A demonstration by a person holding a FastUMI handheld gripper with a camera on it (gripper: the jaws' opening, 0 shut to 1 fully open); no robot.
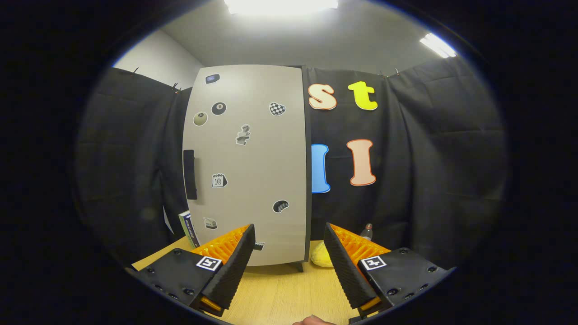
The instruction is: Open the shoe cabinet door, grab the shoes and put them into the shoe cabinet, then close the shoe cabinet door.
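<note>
Tongs [289, 243] spread wide, nothing between

The gripper [289, 243] is built from two ribbed, wedge-shaped fingers [235, 266] mounted on black blocks fixed with dark screws. A square white coded marker is carried on each block, at lower left and lower right.

Shoe cabinet [248, 167] on table [280, 293], beyond open tongs [289, 257]; shoe [321, 258] right of it.

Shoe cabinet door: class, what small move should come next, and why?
Probably steer the open hand-held gripper toward the dark handle on the door's left edge. The door looks shut, nothing lies between the fingers, and the handle sits up and left of them.
</note>
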